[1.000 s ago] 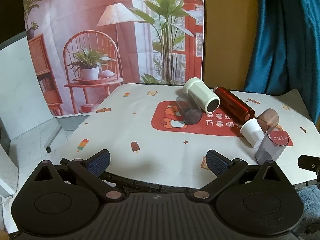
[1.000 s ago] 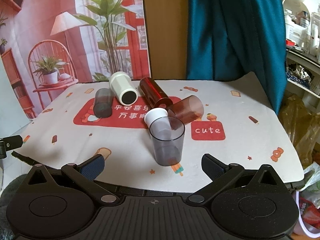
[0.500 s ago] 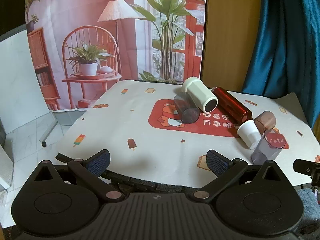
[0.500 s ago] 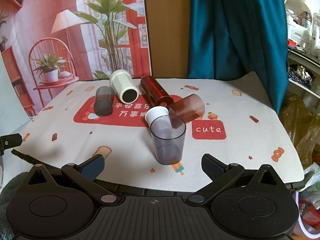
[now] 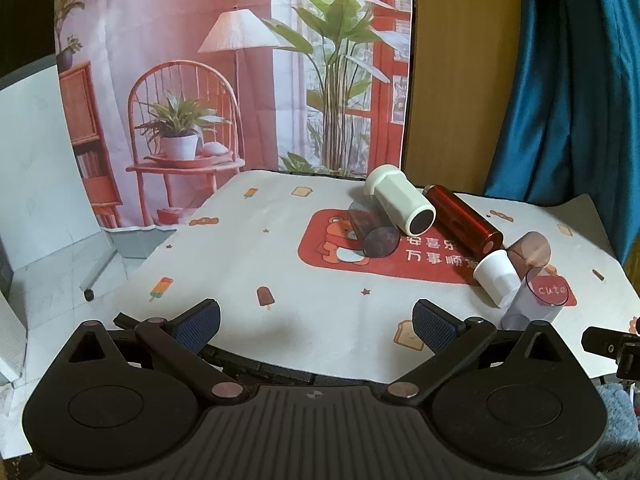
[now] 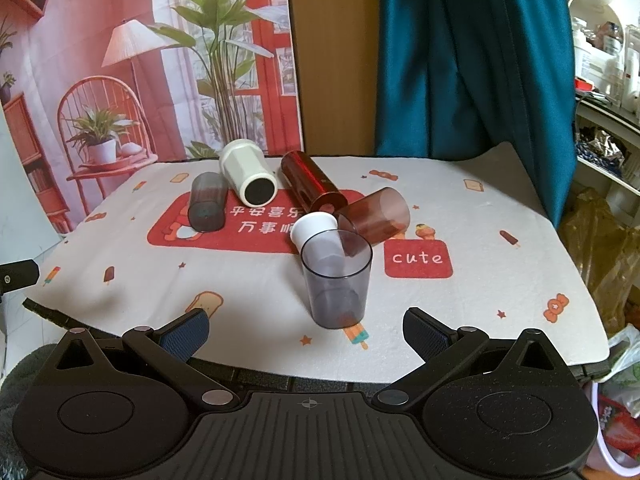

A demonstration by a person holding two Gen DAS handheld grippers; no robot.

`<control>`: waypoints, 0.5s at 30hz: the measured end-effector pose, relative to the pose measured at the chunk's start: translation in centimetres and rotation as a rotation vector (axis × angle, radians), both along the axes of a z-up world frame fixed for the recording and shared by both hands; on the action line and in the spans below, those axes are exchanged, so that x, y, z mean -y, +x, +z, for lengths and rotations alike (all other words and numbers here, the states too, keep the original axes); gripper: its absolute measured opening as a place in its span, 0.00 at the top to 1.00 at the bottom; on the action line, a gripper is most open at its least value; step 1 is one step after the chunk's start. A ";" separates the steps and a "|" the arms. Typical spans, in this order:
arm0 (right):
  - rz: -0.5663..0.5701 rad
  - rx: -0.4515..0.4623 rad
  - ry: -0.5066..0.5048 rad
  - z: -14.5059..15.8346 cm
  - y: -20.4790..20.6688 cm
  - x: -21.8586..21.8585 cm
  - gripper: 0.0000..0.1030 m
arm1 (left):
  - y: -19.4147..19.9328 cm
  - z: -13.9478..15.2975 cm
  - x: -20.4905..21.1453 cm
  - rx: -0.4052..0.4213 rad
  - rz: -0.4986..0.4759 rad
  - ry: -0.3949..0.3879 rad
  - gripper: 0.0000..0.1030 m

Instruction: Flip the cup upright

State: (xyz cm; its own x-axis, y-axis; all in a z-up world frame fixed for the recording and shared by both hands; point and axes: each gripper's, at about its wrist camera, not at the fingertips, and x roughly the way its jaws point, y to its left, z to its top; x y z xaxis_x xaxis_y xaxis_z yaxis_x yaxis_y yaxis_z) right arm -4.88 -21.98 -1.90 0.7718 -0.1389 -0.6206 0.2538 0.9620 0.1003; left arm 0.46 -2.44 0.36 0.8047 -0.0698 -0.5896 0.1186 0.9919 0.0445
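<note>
On the bench (image 6: 520, 280), the grey cup (image 6: 336, 280) stands upright just ahead of the right gripper (image 6: 306, 330), between its wide-spread jaws but not touching them. Left gripper (image 5: 316, 322) jaws are spread too, holding nothing.

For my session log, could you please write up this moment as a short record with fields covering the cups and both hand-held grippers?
upright: grey clear cup, at the near edge of the cloth
on their sides: second grey cup, cream cup, red metallic cylinder, brown clear cup, small white cup
surface: printed tablecloth
left hand-held gripper: open, holding nothing, off the near edge
right hand-held gripper: open, holding nothing, facing the upright cup
contact: neither touches a cup
</note>
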 end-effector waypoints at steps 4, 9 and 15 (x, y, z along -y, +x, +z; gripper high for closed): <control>-0.001 0.000 0.001 0.0 0.0 0.0 0.00 | 0.0 0.0 0.0 -0.005 -0.002 0.008 0.00; 0.001 -0.001 0.000 -0.1 0.0 -0.1 0.00 | -0.5 0.2 -0.4 0.024 -0.009 -0.021 0.00; 0.002 -0.001 0.000 -0.2 0.0 -0.2 0.00 | -0.6 0.4 -0.4 0.045 -0.007 -0.037 0.00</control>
